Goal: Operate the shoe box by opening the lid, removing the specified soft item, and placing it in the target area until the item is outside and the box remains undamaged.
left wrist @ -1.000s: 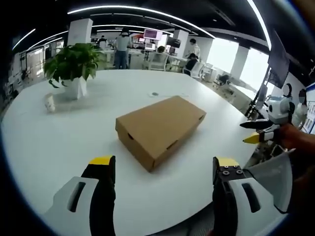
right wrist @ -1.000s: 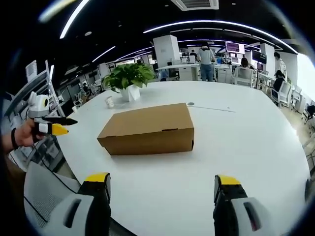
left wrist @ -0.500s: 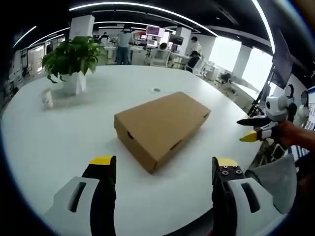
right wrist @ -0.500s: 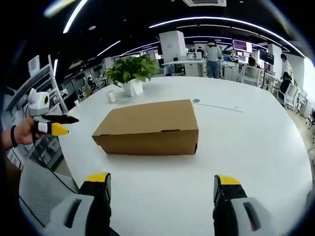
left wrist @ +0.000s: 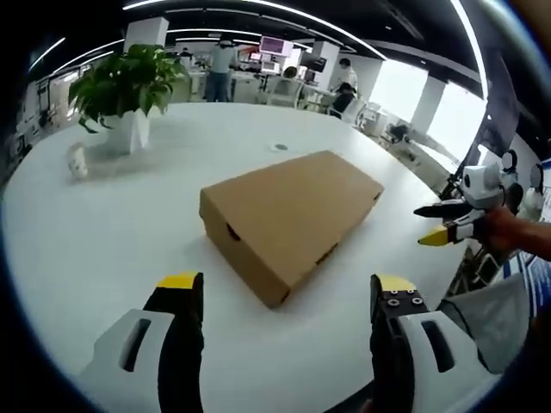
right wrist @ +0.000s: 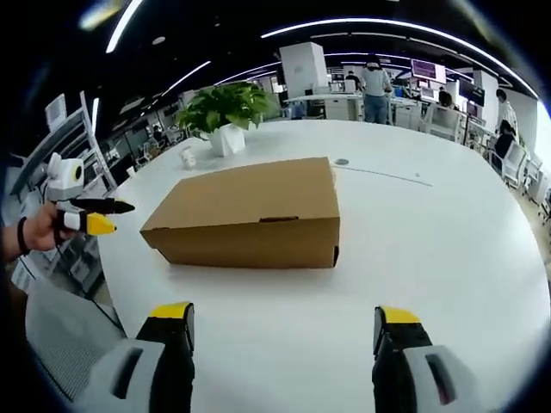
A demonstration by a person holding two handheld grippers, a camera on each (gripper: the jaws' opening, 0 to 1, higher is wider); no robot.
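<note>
Both tongs (left wrist: 286, 297) (right wrist: 284, 325) gape before the closed shoe box (right wrist: 250, 215).

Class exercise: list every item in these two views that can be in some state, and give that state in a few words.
shoe box: lid shut, flat on table
left gripper: open, holding nothing
right gripper: open, holding nothing
potted plant: upright
small cup: too blurred to tell
</note>
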